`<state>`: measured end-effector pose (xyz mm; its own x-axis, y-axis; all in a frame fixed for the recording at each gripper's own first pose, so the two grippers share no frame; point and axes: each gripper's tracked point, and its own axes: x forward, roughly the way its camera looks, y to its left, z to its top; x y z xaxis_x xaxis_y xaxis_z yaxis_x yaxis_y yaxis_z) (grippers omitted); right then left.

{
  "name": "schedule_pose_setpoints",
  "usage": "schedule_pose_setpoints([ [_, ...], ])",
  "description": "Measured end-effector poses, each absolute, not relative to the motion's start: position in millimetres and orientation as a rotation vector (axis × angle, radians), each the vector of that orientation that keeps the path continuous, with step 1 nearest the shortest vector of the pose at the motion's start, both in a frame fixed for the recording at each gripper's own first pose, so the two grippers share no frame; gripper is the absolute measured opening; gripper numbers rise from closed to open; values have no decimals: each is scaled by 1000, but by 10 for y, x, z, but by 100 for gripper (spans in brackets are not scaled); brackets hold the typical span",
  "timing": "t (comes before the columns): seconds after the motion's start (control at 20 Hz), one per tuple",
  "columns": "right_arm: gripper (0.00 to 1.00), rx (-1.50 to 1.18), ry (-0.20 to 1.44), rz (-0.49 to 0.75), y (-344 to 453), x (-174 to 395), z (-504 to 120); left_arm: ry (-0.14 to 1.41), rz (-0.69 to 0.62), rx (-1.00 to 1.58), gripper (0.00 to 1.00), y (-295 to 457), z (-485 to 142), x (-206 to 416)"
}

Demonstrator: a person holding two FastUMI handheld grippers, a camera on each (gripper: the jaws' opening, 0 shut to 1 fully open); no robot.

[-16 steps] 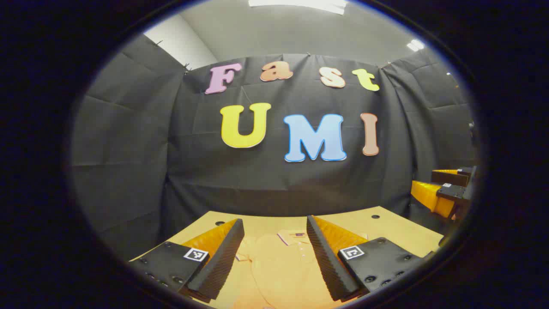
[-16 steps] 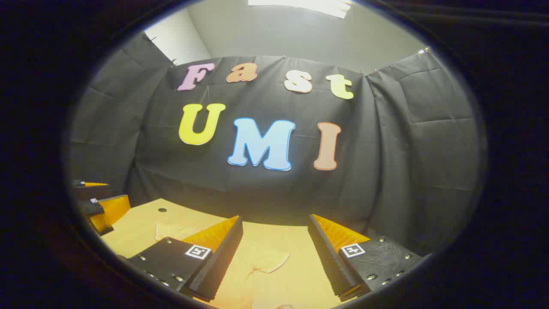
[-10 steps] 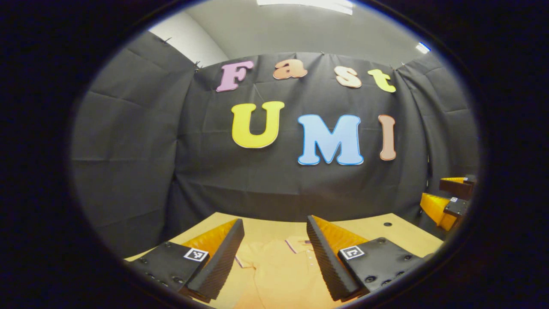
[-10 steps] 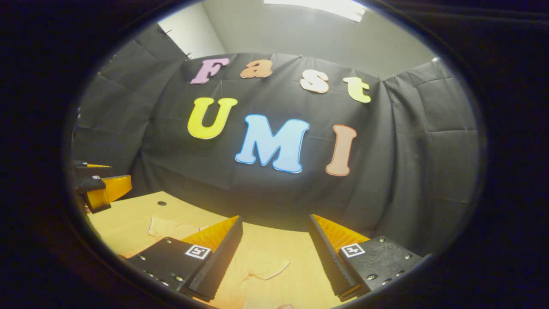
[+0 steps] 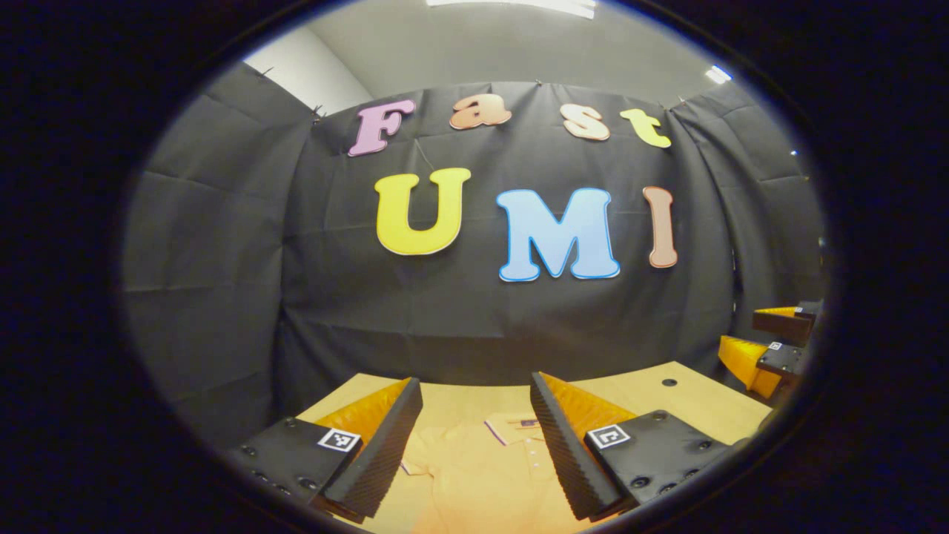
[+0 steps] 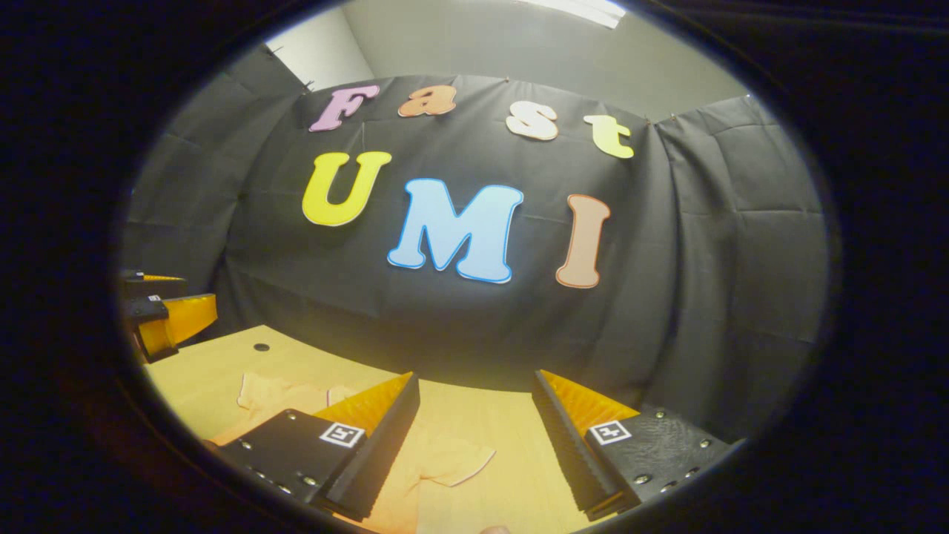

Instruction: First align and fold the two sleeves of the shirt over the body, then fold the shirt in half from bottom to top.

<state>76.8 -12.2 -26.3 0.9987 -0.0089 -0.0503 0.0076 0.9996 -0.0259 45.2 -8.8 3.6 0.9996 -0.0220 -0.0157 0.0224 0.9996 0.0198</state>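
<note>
Since a moment ago your views have drifted slightly; both grippers hover wide apart, holding nothing. Your left gripper [image 5: 474,434] frames the polo shirt's [image 5: 482,475] collar; your right gripper [image 6: 474,437] frames its sleeve [image 6: 445,463], flat on the wooden table [image 6: 511,475].

A wooden table [image 5: 697,404] stands before the black cloth wall [image 5: 222,282].

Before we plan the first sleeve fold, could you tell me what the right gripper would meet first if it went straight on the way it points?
Probably the shirt's sleeve, lying flat on the table between the open right gripper fingers; the black cloth wall beyond only if it passes above. Depth is unclear.
</note>
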Motion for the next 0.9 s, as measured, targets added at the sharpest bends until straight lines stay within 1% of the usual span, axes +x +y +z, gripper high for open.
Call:
schedule_pose_setpoints([
  [0.15,93,-12,83,-32,-115,838,-388,34,-45,22,94,-96,-5,575],
  [0.2,94,-7,91,-32,-96,860,-408,32,-50,22,95,-90,3,601],
  [0.35,94,-7,132,-35,-99,957,-556,40,-59,14,95,-69,-41,664],
  [0.4,94,-4,152,-36,-106,991,-622,48,-57,14,94,-67,-67,685],
  [0.5,95,7,197,-33,-117,1063,-780,52,-55,10,96,-51,-89,717],
  [0.6,94,26,250,-28,-133,1157,-970,60,-50,3,95,-33,-128,720],
  [0.65,95,40,271,-27,-137,1213,-1043,65,-46,1,95,-18,-145,713],
  [0.9,95,89,378,-58,-240,1469,-1448,86,-15,-9,95,97,-207,667],
])
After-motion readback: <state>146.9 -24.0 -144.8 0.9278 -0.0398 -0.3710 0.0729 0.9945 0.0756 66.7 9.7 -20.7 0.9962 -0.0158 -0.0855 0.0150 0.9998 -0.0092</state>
